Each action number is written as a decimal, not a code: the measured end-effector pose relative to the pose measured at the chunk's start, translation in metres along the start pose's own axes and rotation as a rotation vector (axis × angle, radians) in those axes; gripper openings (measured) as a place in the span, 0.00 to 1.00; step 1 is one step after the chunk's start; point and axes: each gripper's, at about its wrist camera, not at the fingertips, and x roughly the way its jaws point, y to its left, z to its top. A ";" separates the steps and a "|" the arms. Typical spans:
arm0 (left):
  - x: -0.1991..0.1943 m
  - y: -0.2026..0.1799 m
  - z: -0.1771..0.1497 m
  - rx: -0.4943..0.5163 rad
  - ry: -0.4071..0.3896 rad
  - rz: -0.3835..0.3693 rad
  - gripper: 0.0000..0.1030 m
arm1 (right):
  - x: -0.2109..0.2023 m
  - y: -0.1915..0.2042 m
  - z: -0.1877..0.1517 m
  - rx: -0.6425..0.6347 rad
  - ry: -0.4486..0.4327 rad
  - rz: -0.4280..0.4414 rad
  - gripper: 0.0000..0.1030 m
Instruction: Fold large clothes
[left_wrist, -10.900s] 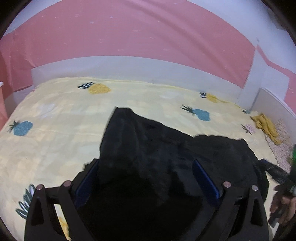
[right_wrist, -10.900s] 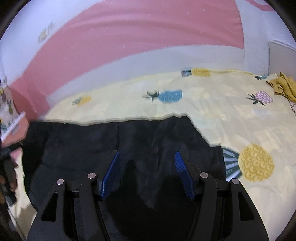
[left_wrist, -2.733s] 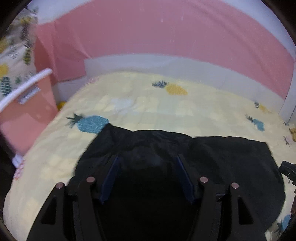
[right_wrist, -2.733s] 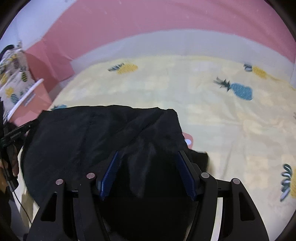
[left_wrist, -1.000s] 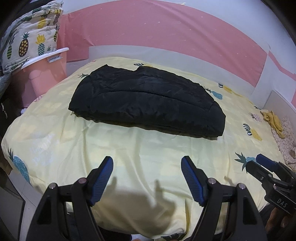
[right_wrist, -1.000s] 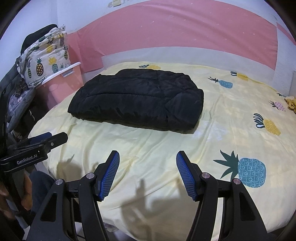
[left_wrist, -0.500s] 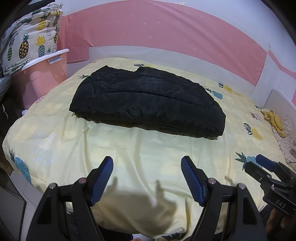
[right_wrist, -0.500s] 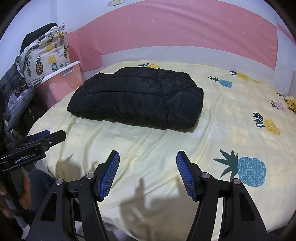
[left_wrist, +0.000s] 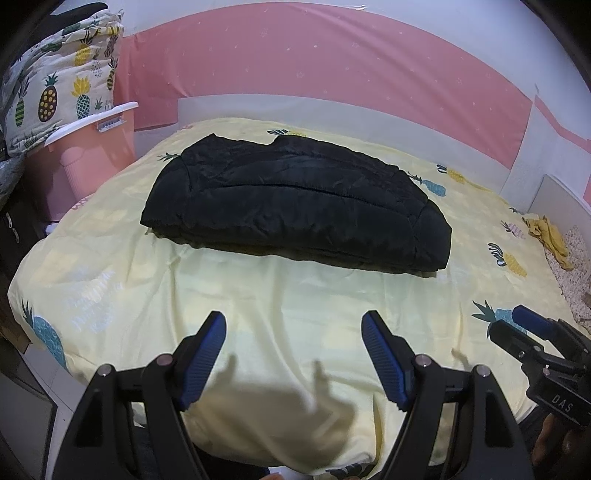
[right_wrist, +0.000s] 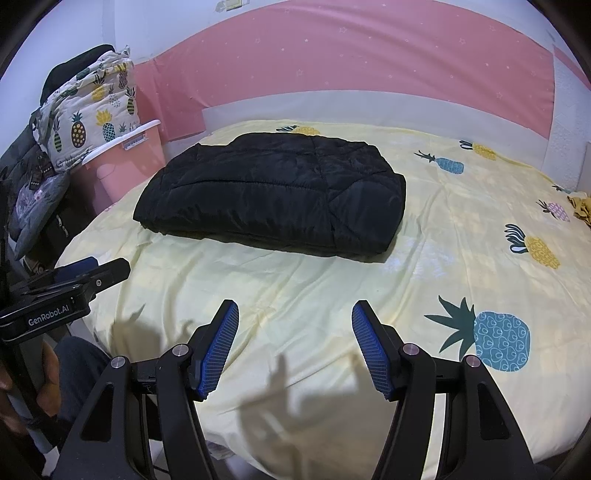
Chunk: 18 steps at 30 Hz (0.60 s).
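Black quilted jacket (left_wrist: 295, 206) lies folded mid-bed (left_wrist: 280, 295), well beyond both claws. Left claw (left_wrist: 293, 354) and right claw (right_wrist: 293, 343) agape, empty. Judged done; only square loose edges if needed

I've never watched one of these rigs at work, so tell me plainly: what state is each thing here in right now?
black jacket: folded into a compact bundle, lying on the bed.
left gripper: open, empty, over the bedsheet.
right gripper: open, empty, short of the jacket.
bedsheet: spread out, lightly wrinkled.
pink bin: beside the bed, bedding piled on top.
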 end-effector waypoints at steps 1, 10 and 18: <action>0.000 0.000 0.000 -0.001 0.000 0.000 0.75 | 0.000 0.000 0.000 0.000 0.001 0.000 0.62; 0.000 -0.001 0.001 0.004 -0.002 -0.007 0.75 | 0.001 0.000 0.000 -0.005 0.005 0.001 0.62; 0.001 0.003 0.002 -0.009 0.002 -0.011 0.75 | 0.001 0.000 -0.001 -0.008 0.007 0.000 0.62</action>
